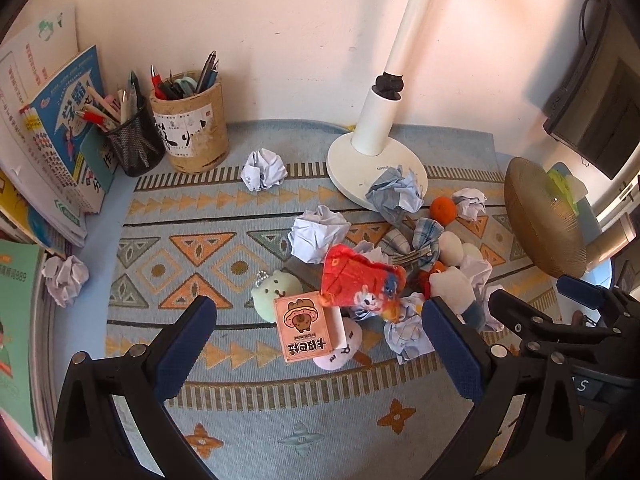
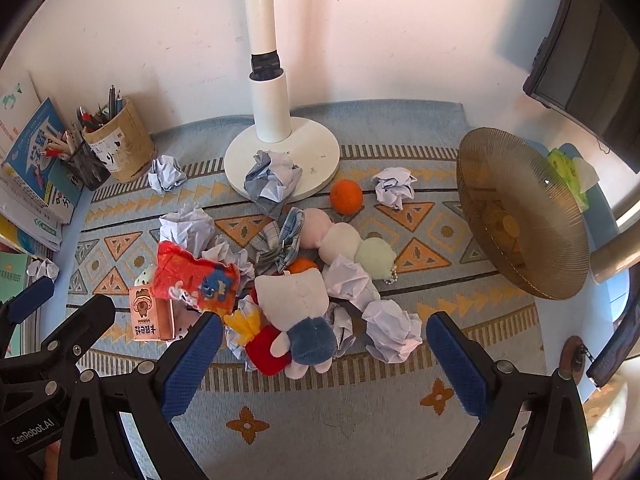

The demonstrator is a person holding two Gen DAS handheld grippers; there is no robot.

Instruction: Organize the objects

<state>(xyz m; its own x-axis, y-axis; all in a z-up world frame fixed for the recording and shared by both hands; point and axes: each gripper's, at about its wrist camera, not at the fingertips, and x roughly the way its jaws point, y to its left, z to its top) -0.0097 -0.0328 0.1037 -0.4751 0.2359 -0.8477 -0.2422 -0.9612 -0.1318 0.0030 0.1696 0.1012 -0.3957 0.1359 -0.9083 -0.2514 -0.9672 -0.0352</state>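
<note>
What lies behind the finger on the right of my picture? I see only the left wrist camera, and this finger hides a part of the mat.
Observer: A white doll in blue trousers lies there, with its legs toward the camera and a red toy partly under it.
Operator: Is there something more to the right of the doll?
Observer: Yes, a crumpled paper ball lies just right of it.
Operator: I see the bowl only from its outside. Is it empty?
Observer: No. The right wrist camera looks into the bowl; some orange and yellow round shapes show inside, but I cannot tell what they are.
</note>
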